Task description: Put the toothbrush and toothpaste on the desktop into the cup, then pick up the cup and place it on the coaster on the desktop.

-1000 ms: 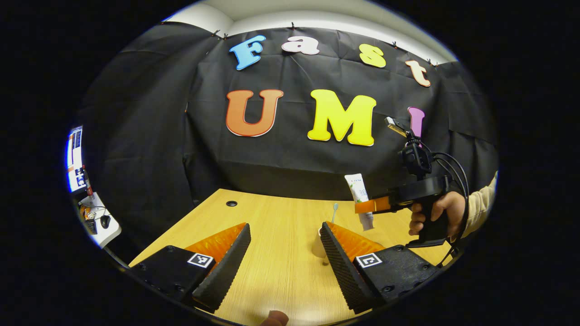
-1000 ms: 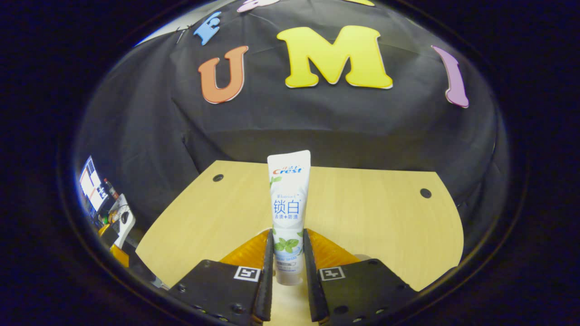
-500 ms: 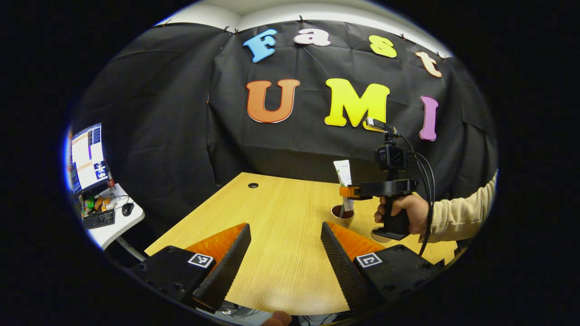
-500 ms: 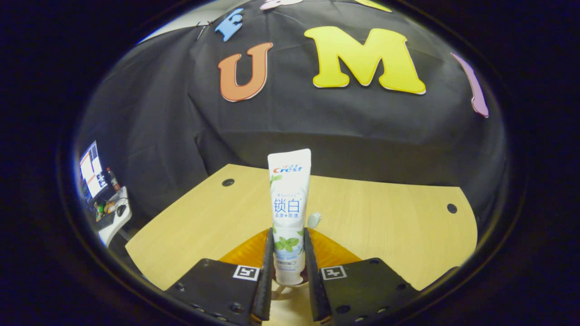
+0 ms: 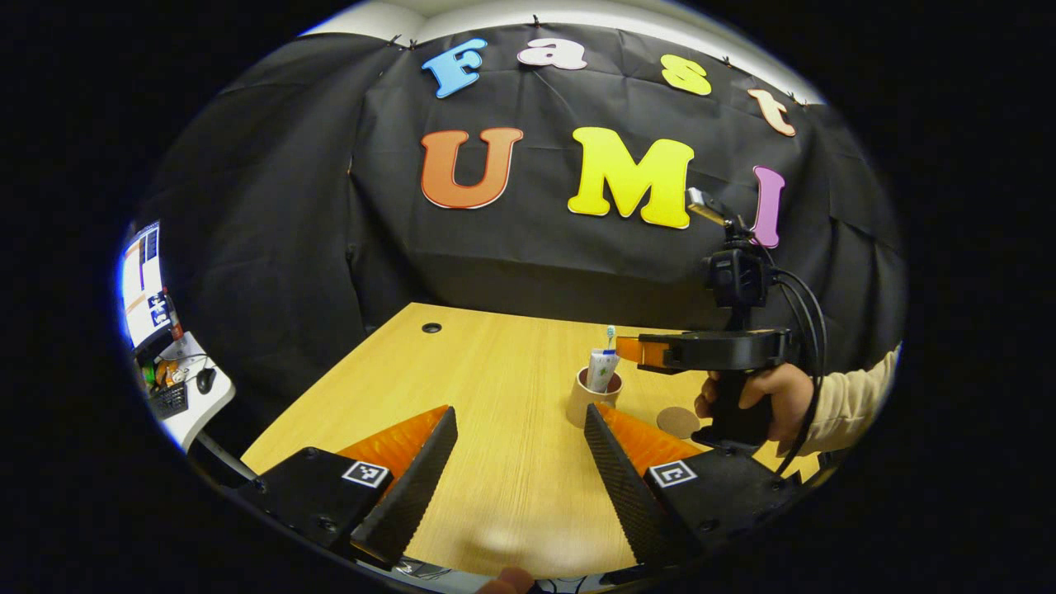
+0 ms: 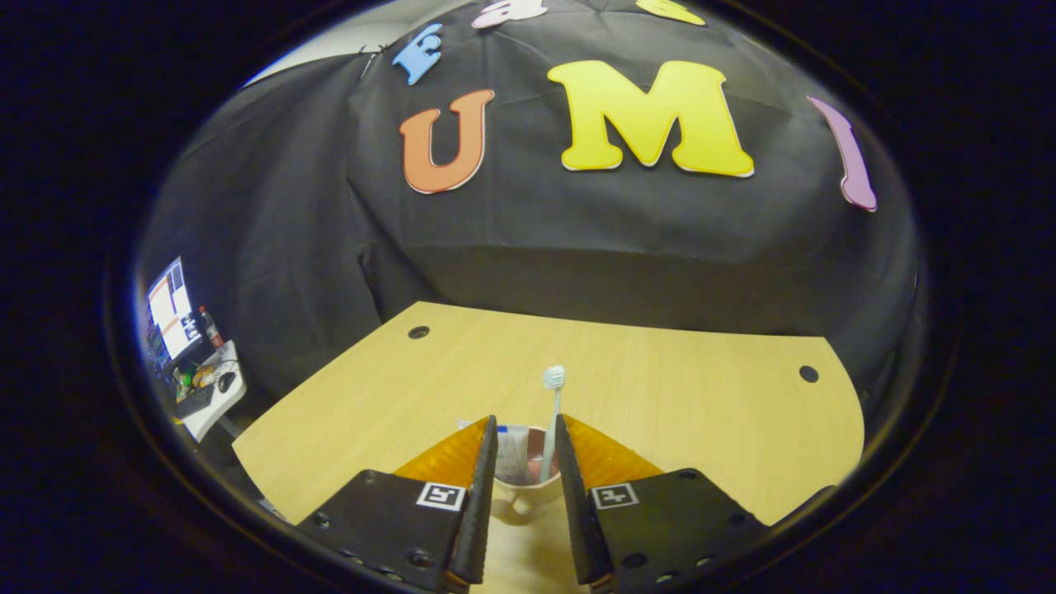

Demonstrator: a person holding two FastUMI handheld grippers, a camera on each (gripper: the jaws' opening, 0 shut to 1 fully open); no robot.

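The wooden desktop (image 5: 495, 429) stretches out from the black cloth wall, bare but for a small cluster at its near right. A person's hand (image 5: 763, 396), sleeve at the wrist, holds the right gripper (image 5: 631, 349) level above that cluster, its fingers reaching over the cup's mouth. In the right gripper view those fingers stand a narrow gap apart with nothing pressed between them, looking straight down into the cup (image 6: 528, 487). The left gripper (image 5: 516, 462) hangs low over the near edge, spread wide and empty, well out of the way. The cup (image 5: 587, 400) stands upright on the wood, and just beside it, not yet under it, lies the round coaster (image 5: 678, 421). Inside the cup the toothpaste (image 5: 601, 369) leans against the rim, and the toothbrush (image 6: 551, 412) stands bristles up. Loading looks complete, I'd say; the cup's carry to the coaster remains.
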